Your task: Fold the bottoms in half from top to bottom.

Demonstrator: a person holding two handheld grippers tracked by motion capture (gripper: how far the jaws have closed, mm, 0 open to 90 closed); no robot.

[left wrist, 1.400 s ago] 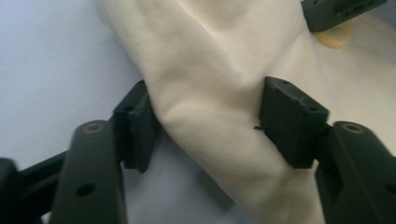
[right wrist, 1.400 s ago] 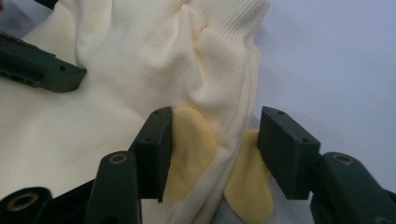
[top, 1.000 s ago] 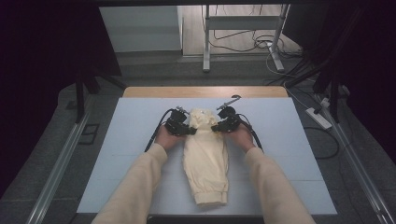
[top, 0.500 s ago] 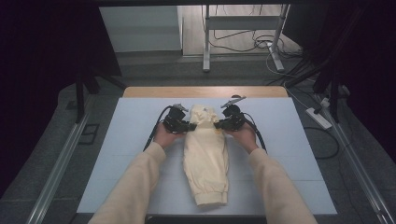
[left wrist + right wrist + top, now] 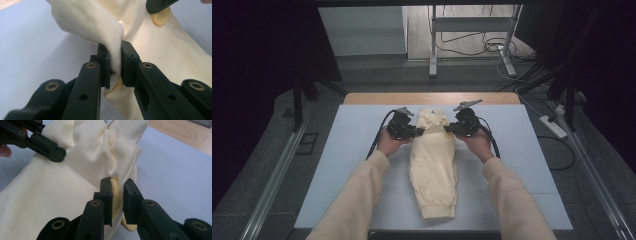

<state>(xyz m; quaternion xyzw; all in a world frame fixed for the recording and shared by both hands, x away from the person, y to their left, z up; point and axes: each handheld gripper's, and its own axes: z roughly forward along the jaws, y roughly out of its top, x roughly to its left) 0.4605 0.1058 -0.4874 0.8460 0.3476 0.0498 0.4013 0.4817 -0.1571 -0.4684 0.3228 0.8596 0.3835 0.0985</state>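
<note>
Pale-blue worktop [image 5: 337, 165]: both claws, left claw [image 5: 418, 132] and right claw [image 5: 449, 130], clamp cream sweatpants [image 5: 432, 170] waistband; I'd fold evenly, level.

Bare pale-blue table mat [image 5: 337, 165] lies open left and right of the folded cream fabric garment [image 5: 433, 170]. Between the two gripping hands, the bunched far end blocks passage.

High view: fixed above my side, looks forward and down across whole bench [image 5: 362, 150], far off. Left gripper view: rides gripper, sights along own jaws, very close. Right gripper view likewise (each catches other gripper's jaws beyond). All three share cream garment [image 5: 432, 165] top.
</note>
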